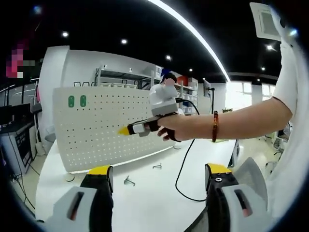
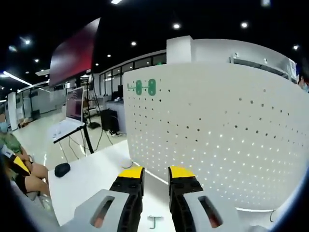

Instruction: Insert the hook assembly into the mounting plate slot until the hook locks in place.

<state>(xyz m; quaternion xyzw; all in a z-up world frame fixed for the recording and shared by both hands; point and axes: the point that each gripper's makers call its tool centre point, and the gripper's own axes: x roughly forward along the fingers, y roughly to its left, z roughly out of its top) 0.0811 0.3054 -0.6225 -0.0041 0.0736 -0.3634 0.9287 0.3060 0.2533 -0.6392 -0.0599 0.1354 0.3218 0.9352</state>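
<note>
The white pegboard [image 1: 108, 128] stood upright on the white surface [image 1: 149, 193]. The left tool [image 1: 159, 181] was spread wide; the right tool [image 2: 156, 180], empty, stood narrowly parted at the board. Small hooks [image 1: 128, 181] lay at 6 o'clock below the board.

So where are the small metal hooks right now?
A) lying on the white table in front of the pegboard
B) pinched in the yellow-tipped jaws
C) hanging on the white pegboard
A: in the left gripper view, two small metal hooks lie loose on the white table before the upright white perforated pegboard.
</note>
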